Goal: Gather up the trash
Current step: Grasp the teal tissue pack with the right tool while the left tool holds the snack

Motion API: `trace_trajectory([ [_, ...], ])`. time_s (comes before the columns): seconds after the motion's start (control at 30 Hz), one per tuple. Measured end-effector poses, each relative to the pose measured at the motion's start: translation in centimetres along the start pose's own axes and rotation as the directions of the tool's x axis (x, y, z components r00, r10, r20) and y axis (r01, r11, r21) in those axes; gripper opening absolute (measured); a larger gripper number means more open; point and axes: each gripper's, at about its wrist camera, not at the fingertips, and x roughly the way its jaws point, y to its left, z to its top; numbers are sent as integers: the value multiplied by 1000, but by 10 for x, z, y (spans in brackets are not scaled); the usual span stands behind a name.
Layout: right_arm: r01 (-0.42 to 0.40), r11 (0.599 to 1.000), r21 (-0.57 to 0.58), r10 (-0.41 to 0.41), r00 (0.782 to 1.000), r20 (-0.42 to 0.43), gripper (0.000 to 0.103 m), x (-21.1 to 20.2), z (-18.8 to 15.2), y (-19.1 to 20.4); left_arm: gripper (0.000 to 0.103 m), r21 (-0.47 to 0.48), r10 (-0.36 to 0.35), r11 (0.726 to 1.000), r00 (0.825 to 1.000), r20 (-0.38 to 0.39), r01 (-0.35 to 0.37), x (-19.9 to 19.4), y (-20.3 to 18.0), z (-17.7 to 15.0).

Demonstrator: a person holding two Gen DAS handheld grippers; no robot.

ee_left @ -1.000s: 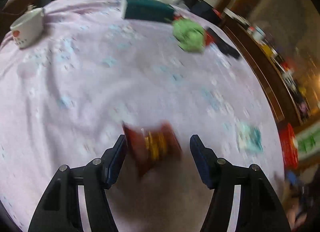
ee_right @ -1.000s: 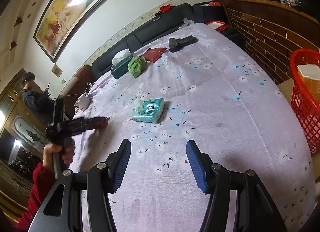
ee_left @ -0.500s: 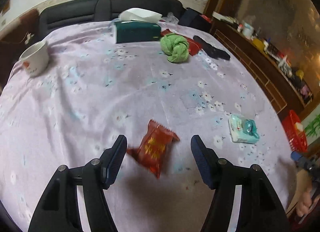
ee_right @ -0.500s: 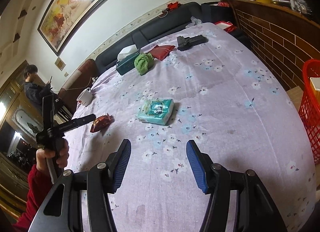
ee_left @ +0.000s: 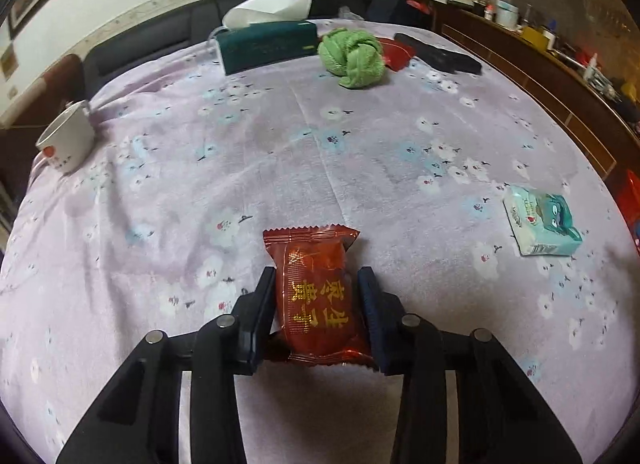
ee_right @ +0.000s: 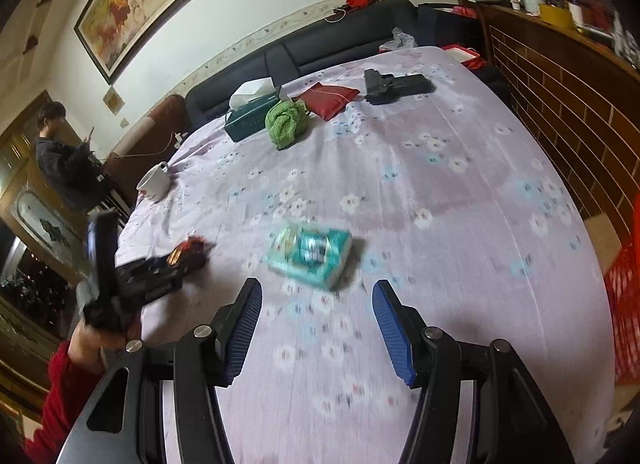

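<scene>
A: Between the left gripper (ee_left: 316, 296) pads, low over the tablecloth (ee_left: 360, 136), sits the red snack packet (ee_left: 316, 296), pinched at both sides.

B: And the rest?

A: Right gripper (ee_right: 316, 304) gapes empty near the tissue pack (ee_right: 310, 254). The red basket (ee_right: 624, 288) shows only its edge; contents hidden.

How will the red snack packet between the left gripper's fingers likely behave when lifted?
The red snack packet looks glossy, so it may slip between the left gripper's pads. Its puffed middle suggests it is light and squashy. The crimped far end will probably flop rather than stay stiff.
</scene>
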Motion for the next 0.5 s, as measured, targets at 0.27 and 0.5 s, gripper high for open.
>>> trace_trajectory([
  [0.27,68,994,-84,-72,996,-46,62,76,38,8,33,-113,-59,991,995,81,68,-46,-18,-32],
  [0.5,31,995,-95,-43,991,-130,62,108,28,12,34,-136,-141,979,985,97,153,-58,-38,-61],
])
